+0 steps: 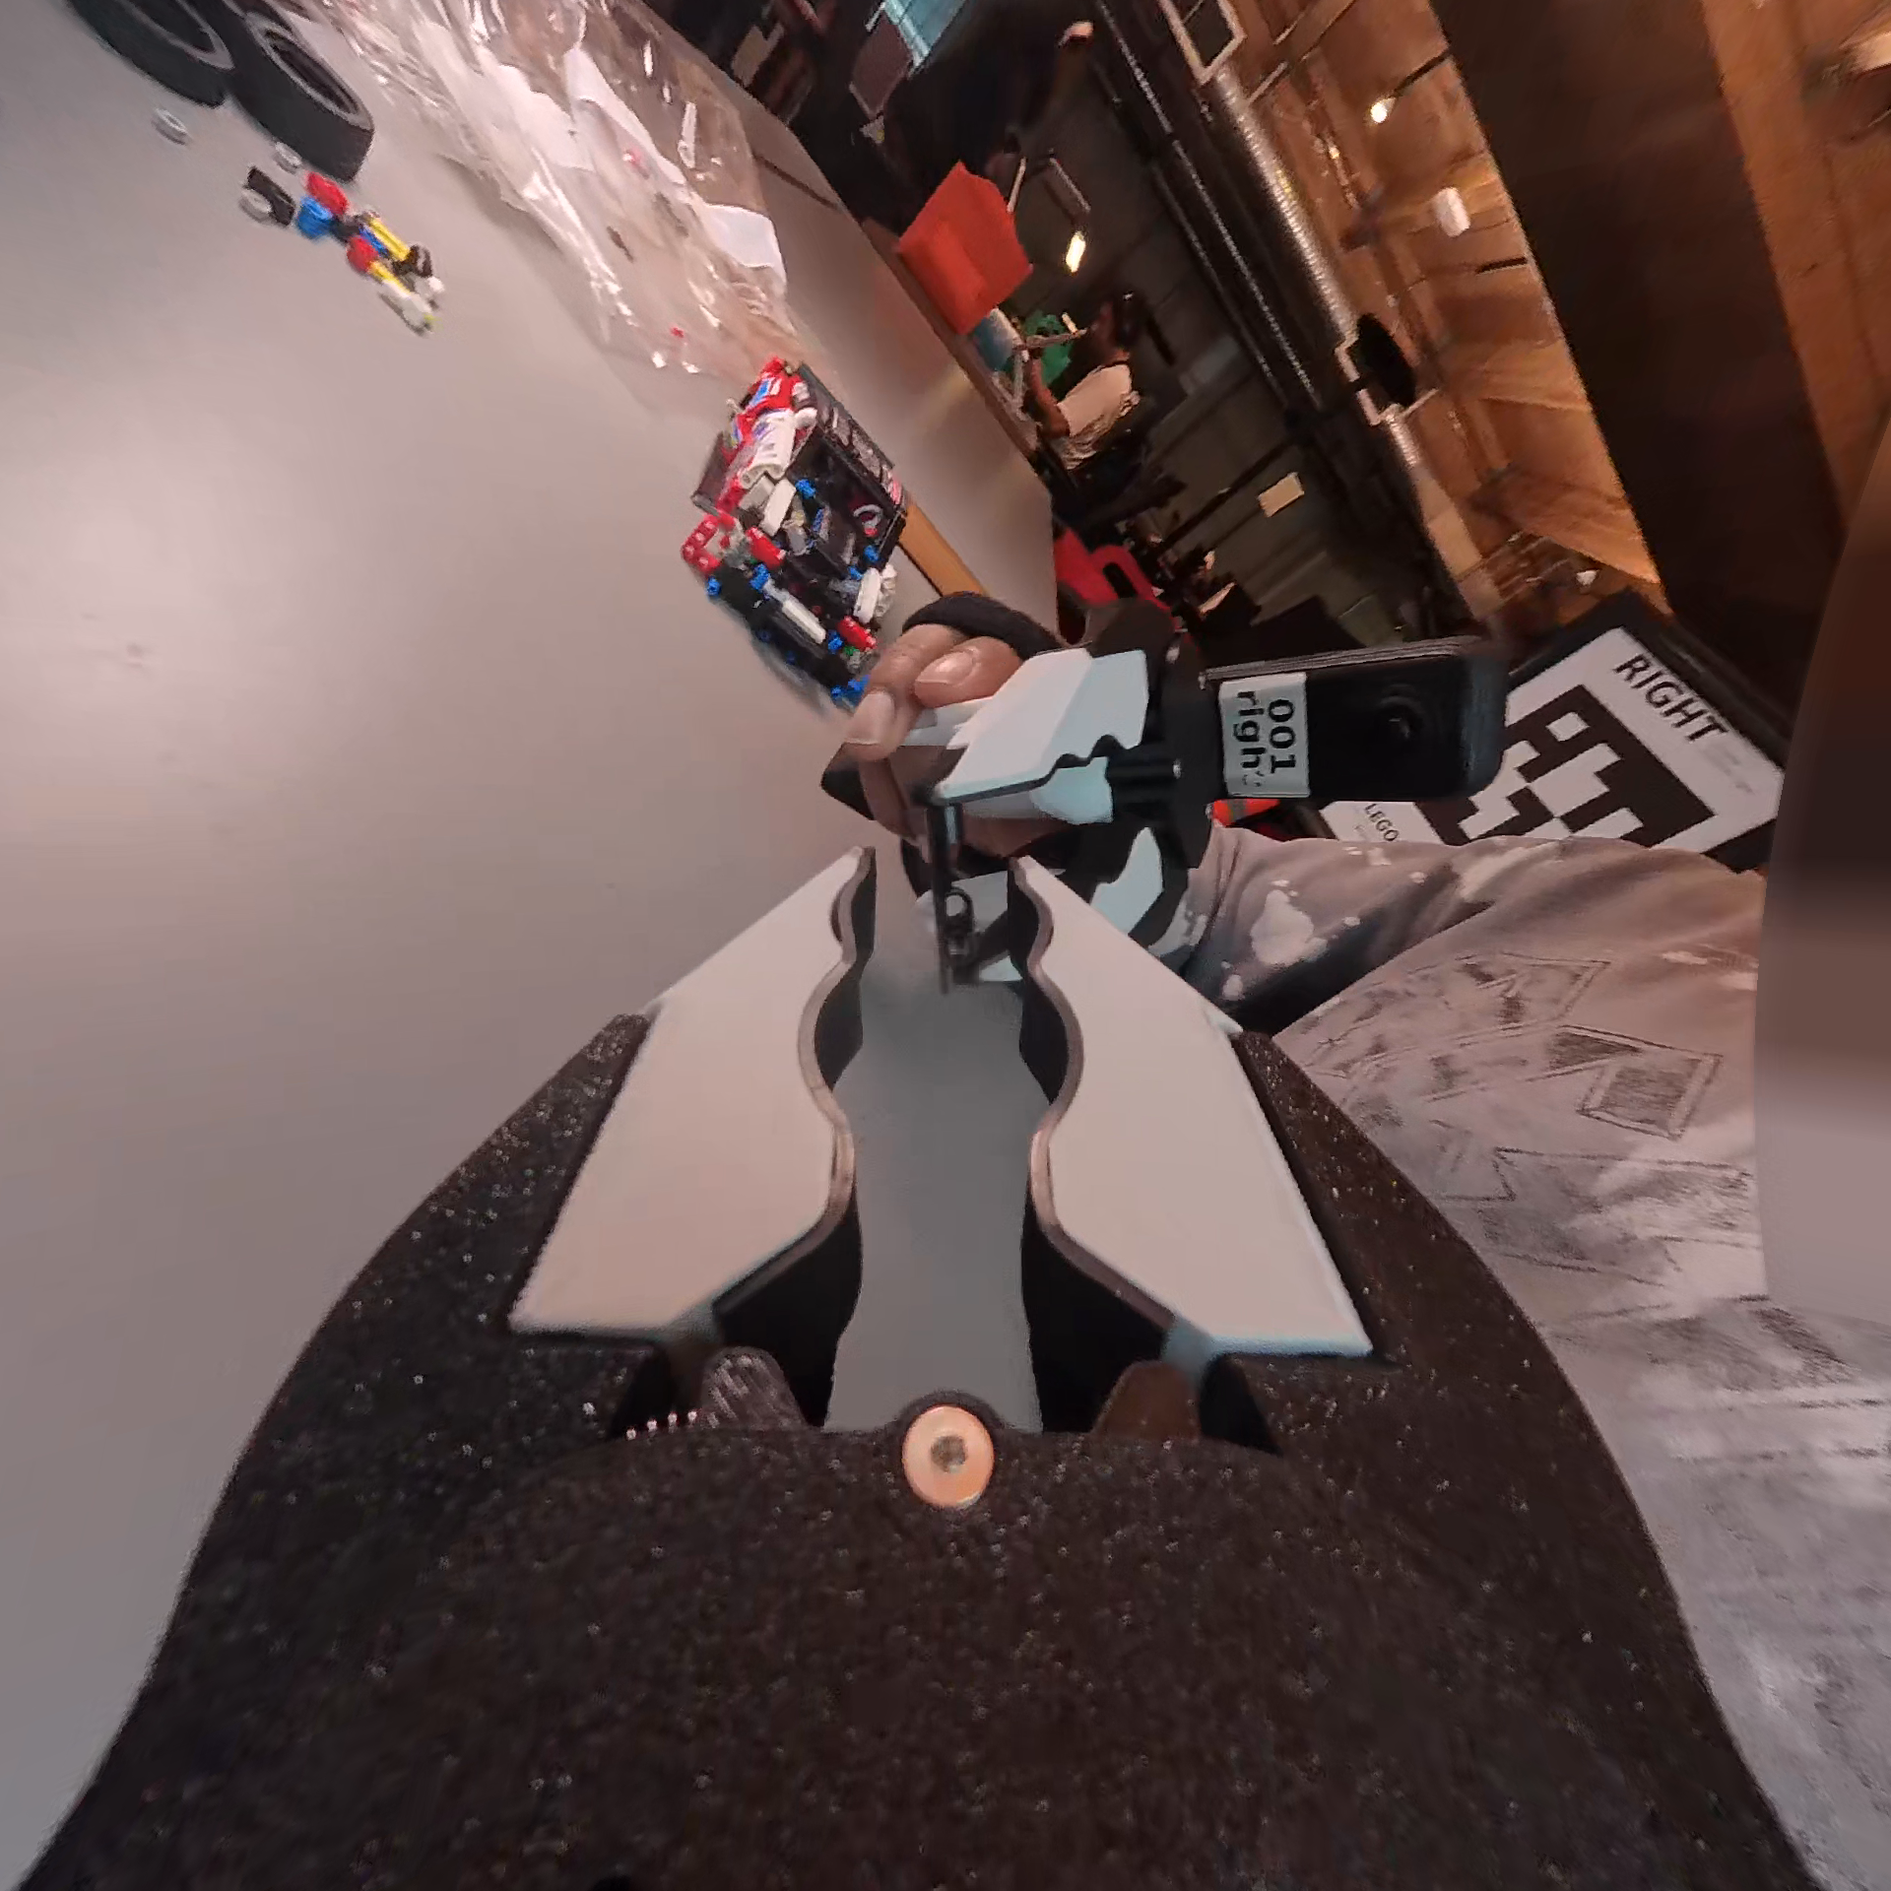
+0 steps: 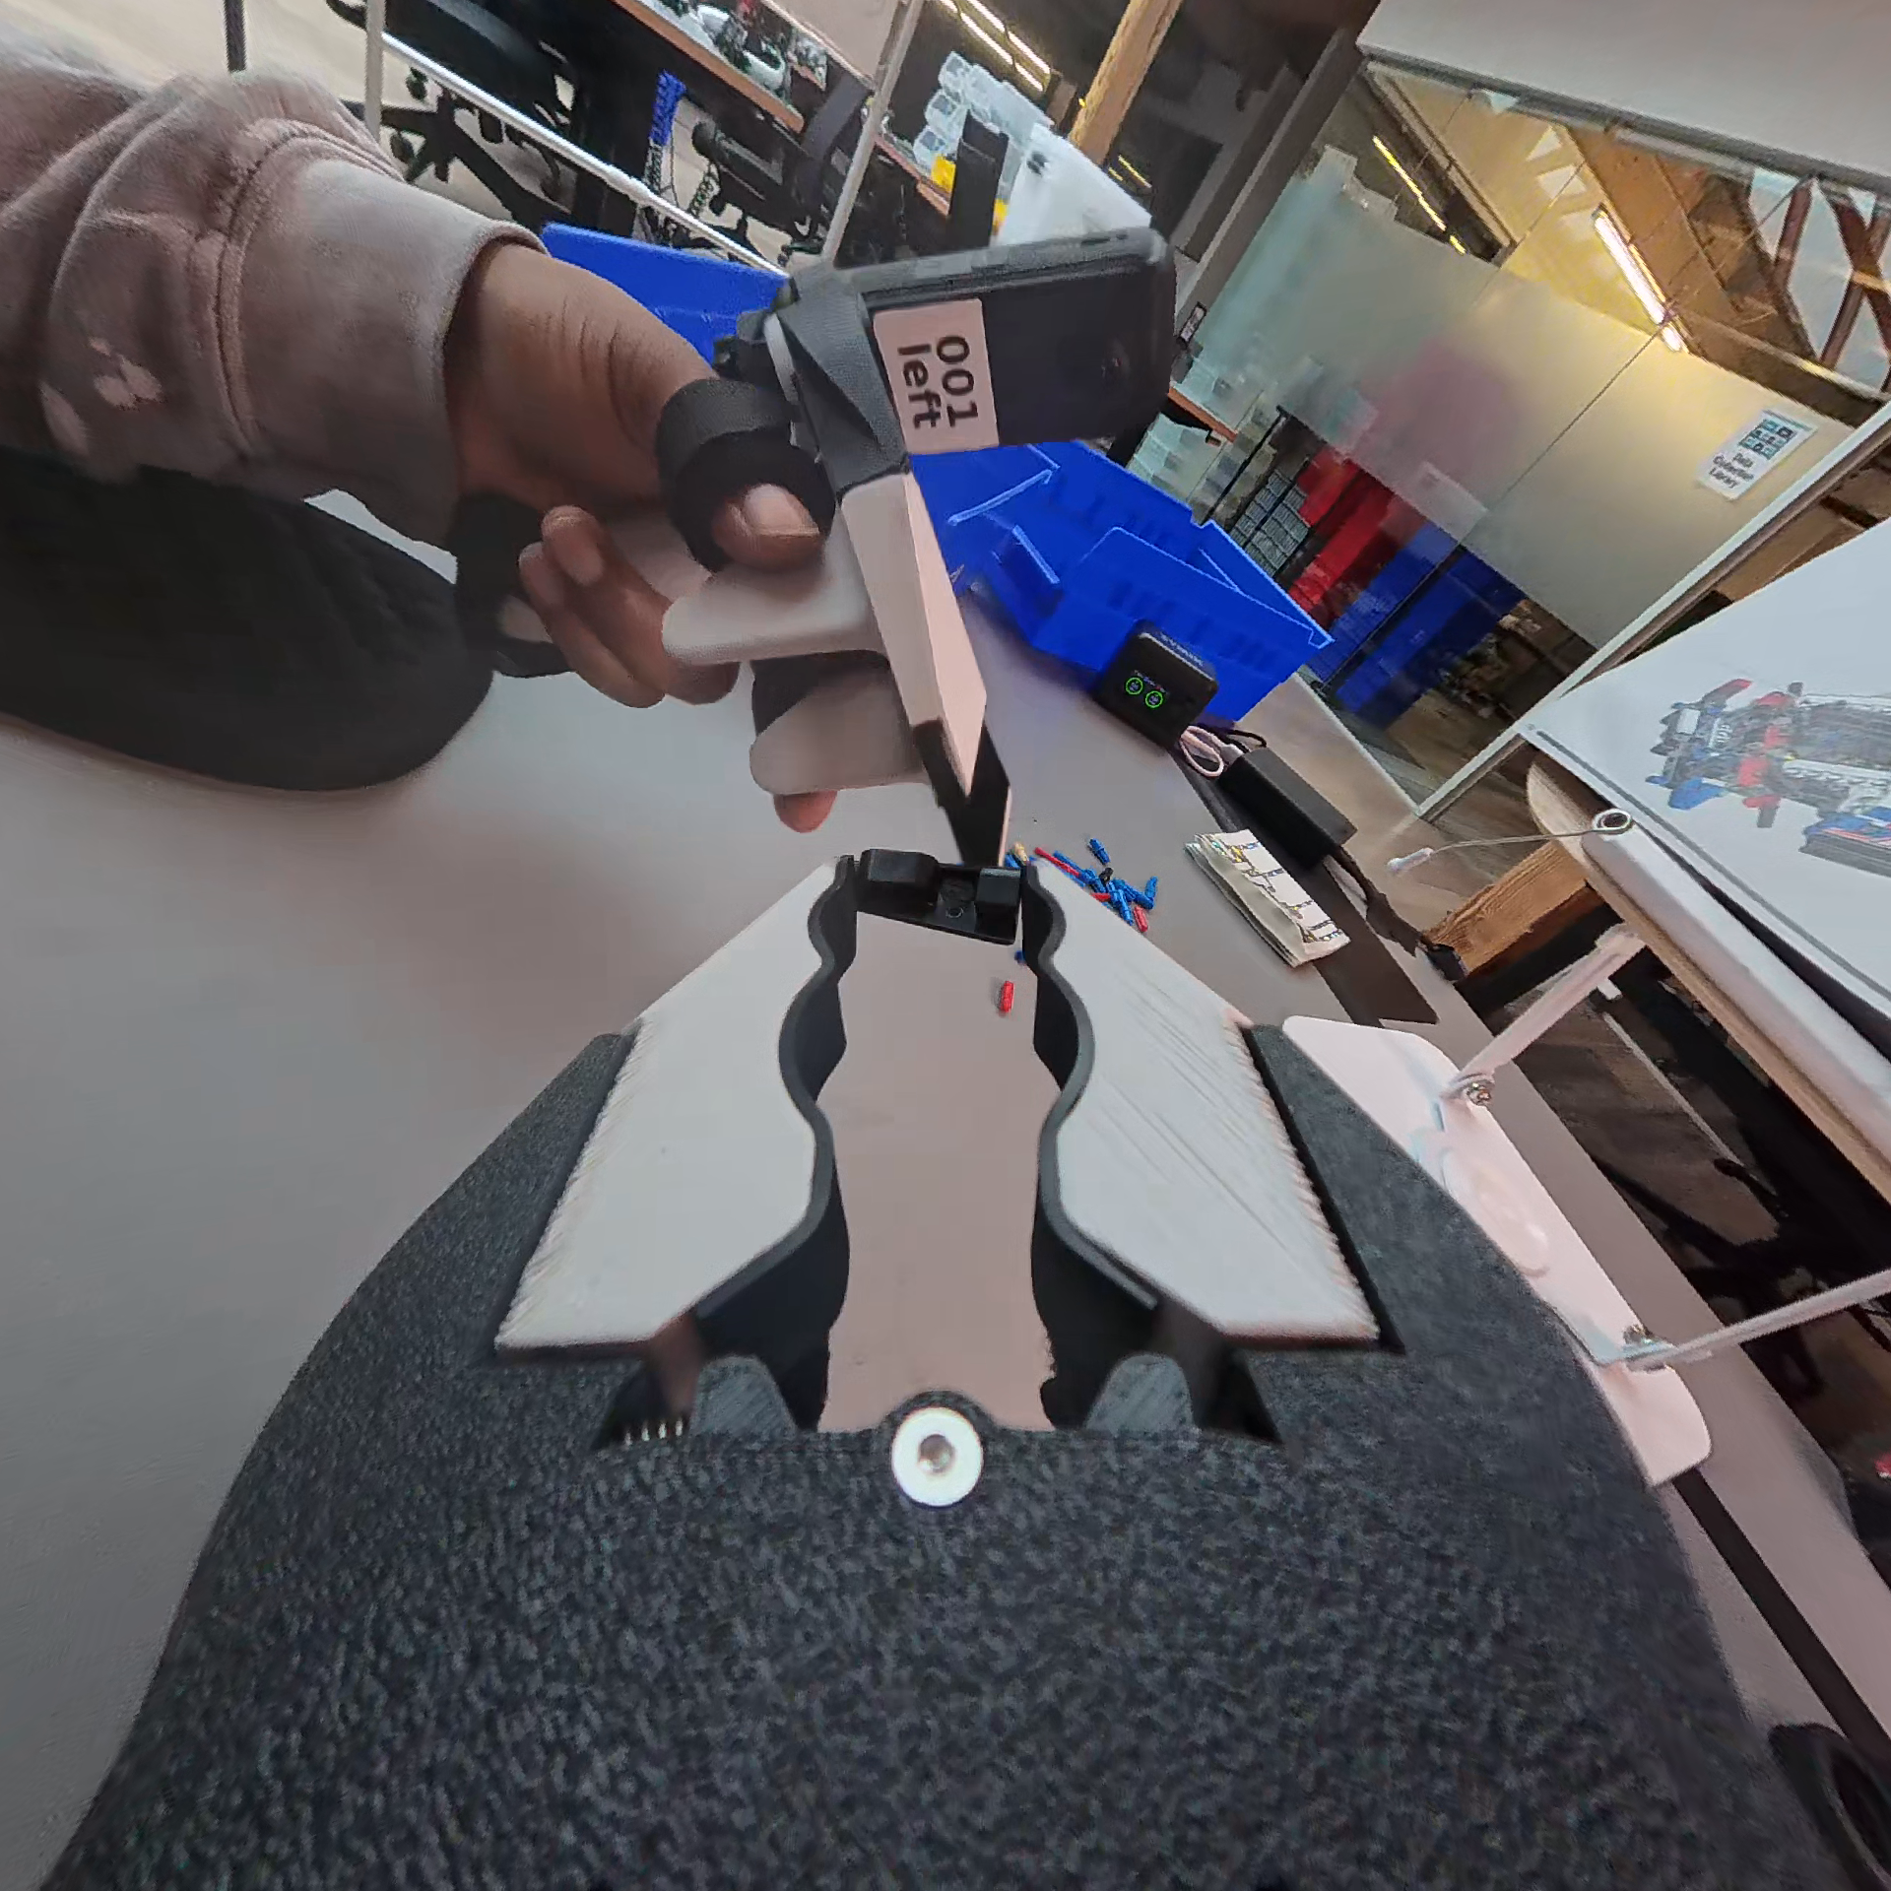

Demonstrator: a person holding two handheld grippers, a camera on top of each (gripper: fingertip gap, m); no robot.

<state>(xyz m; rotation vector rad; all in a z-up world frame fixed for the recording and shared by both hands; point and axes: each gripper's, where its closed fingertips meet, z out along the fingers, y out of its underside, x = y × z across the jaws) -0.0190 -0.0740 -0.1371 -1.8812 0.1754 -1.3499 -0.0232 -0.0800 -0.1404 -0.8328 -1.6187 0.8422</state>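
My right gripper (image 2: 933,876) is shut on a small black brick piece (image 2: 936,898) that spans its two fingertips, held above the grey table (image 2: 307,1023). My left gripper (image 1: 941,868) is open and empty. The same black piece (image 1: 954,921) hangs from the right gripper (image 1: 936,798) just in front of the left fingertips, in line with the gap between them. In the right wrist view the left gripper (image 2: 977,819) comes down from above, and its tip is right at the piece's far edge. A hand holds each gripper.
A partly built brick model (image 1: 798,512), loose coloured bricks (image 1: 348,235), black tyres (image 1: 297,92) and clear plastic bags (image 1: 614,174) lie on the table. A blue bin (image 2: 1105,553), red and blue pins (image 2: 1095,885), a folded booklet (image 2: 1264,900) and a small black device (image 2: 1156,686) lie beyond.
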